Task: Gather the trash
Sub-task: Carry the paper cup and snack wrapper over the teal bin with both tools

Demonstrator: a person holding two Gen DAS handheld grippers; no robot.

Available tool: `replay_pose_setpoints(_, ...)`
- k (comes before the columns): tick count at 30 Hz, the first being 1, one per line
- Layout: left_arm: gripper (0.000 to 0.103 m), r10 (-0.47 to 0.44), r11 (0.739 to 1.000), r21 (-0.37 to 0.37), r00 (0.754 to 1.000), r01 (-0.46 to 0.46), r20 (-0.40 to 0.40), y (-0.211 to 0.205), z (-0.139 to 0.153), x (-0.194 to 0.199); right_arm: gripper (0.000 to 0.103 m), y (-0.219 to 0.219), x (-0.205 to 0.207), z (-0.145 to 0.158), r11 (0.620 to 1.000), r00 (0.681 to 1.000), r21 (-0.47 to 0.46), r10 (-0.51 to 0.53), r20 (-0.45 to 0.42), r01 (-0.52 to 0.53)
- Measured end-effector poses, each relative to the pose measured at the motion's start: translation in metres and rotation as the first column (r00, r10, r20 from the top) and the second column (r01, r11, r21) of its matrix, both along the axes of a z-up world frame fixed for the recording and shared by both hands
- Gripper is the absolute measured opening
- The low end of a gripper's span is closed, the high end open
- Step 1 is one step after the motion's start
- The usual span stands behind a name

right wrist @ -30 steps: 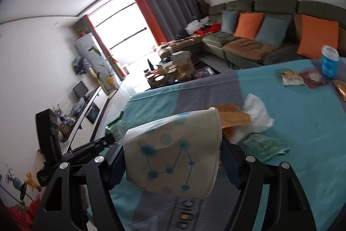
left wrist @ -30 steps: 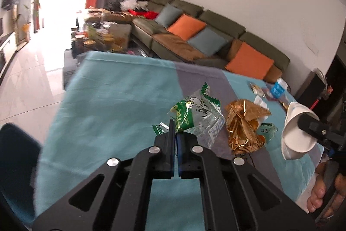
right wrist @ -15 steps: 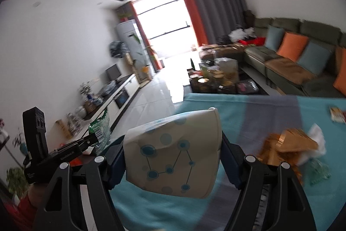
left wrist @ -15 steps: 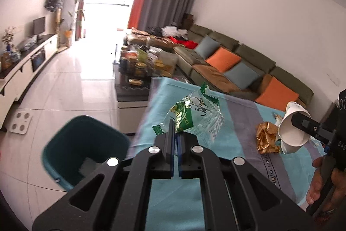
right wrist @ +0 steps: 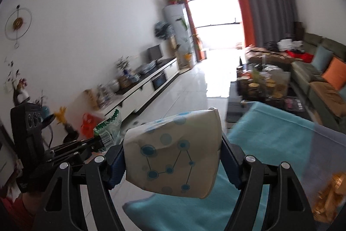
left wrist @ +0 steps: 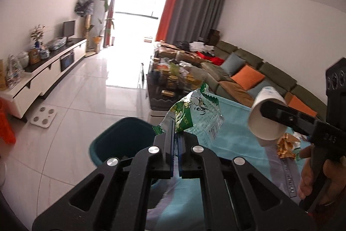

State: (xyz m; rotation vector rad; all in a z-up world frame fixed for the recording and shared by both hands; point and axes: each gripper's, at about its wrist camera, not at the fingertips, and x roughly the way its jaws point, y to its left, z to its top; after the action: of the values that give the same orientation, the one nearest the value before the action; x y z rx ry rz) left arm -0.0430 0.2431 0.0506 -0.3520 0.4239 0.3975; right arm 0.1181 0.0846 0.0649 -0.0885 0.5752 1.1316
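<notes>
I take the teal bin (left wrist: pixel 121 140) as my landmark: it stands on the pale tiled floor (left wrist: pixel 86 92) just off the near corner of the table, whose teal cloth (left wrist: pixel 233 129) ends in an edge right beside the bin's rim. My left gripper (left wrist: pixel 175 133) is clenched on one green and clear snack wrapper (left wrist: pixel 194 114), pinched by its lower corner, and the wrapper hangs in the air just above and to the table side of the bin, over the cloth's edge. My right gripper (right wrist: pixel 173 157) grasps one white paper cup with blue dots (right wrist: pixel 173 155), lying on its side between the two pads; in the left view that cup (left wrist: pixel 267 116) sits farther from the bin, above the cloth. Beyond the bin the floor runs open and bare toward the bright window, with a white scale (left wrist: pixel 43 116) lying apart from the bin on the tiles. A crowded coffee table (left wrist: pixel 173 81) stands past the bin along the table's far edge, and the long TV cabinet (left wrist: pixel 43 75) lines the wall well away. One crumpled gold wrapper (left wrist: pixel 287 145) lies on the cloth, far from the bin, beyond the cup.
</notes>
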Motion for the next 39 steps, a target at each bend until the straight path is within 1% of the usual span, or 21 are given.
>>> replay_pose_setpoints(4,0.003,0.050,0.999,-0.020,0.999,-0.050,-0.022,0.020,-0.012,-0.011,0.072,0.044,0.004,-0.010,0.996,0.997,-0.060,0.061,-0.038,-0.063)
replay_pose_setpoints(7,0.003,0.077,0.995,-0.054,0.996,-0.079,-0.039,0.038,-0.022,-0.017,0.072,0.069,0.005,-0.020,0.992,0.995,-0.097,0.081,-0.053,-0.085)
replay_pose_setpoints(9,0.003,0.086,0.993,-0.070,0.995,-0.090,-0.055,0.047,-0.032,-0.017,0.072,0.089,0.009,-0.030,0.987,0.993,-0.125,0.093,-0.080,-0.102)
replay_pose_setpoints(16,0.004,0.107,0.982,-0.144,0.988,-0.123,-0.114,0.074,-0.073,0.000,0.072,0.146,0.019,-0.068,0.962,0.985,-0.241,0.096,-0.142,-0.128)
replay_pose_setpoints(20,0.004,0.096,0.974,-0.189,0.984,-0.124,-0.149,0.087,-0.095,0.017,0.072,0.172,0.028,-0.091,0.941,0.982,-0.312,0.079,-0.169,-0.129)
replay_pose_setpoints(21,0.004,0.099,0.972,-0.195,0.983,-0.129,-0.157,0.087,-0.099,0.022,0.072,0.176,0.029,-0.096,0.936,0.982,-0.327,0.079,-0.172,-0.132)
replay_pose_setpoints(22,0.004,0.099,0.969,-0.206,0.981,-0.133,-0.168,0.092,-0.104,0.025,0.072,0.182,0.032,-0.103,0.928,0.976,-0.343,0.079,-0.200,-0.146)
replay_pose_setpoints(24,0.004,0.093,0.962,-0.239,0.980,-0.135,-0.178,0.100,-0.115,0.032,0.072,0.187,0.036,-0.112,0.921,0.976,-0.365,0.066,-0.206,-0.139)
replay_pose_setpoints(25,0.004,0.094,0.960,-0.244,0.977,-0.140,-0.191,0.103,-0.120,0.038,0.073,0.191,0.038,-0.117,0.915,0.975,-0.376,0.063,-0.215,-0.143)
replay_pose_setpoints(26,0.004,0.091,0.958,-0.250,0.975,-0.141,-0.200,0.105,-0.125,0.041,0.073,0.195,0.041,-0.123,0.912,0.968,-0.382,0.058,-0.243,-0.151)
replay_pose_setpoints(28,0.005,0.085,0.952,-0.271,0.975,-0.141,-0.208,0.107,-0.134,0.048,0.073,0.201,0.045,-0.132,0.903,0.966,-0.405,0.040,-0.257,-0.145)
replay_pose_setpoints(29,0.005,0.086,0.953,-0.266,0.971,-0.145,-0.222,0.109,-0.139,0.052,0.073,0.204,0.046,-0.135,0.899,0.963,-0.412,0.037,-0.267,-0.148)
replay_pose_setpoints(32,0.006,0.077,0.946,-0.287,0.966,-0.148,-0.245,0.114,-0.150,0.062,0.073,0.212,0.053,-0.145,0.890,0.957,-0.432,0.018,-0.290,-0.148)
replay_pose_setpoints(35,0.007,0.068,0.944,-0.297,0.964,-0.146,-0.258,0.120,-0.157,0.071,0.073,0.219,0.056,-0.153,0.881,0.948,-0.447,0.005,-0.317,-0.154)
replay_pose_setpoints(39,0.012,0.078,0.941,-0.299,0.959,-0.161,-0.272,0.124,-0.163,0.076,0.073,0.223,0.057,-0.159,0.877,0.943,-0.455,-0.004,-0.331,-0.156)
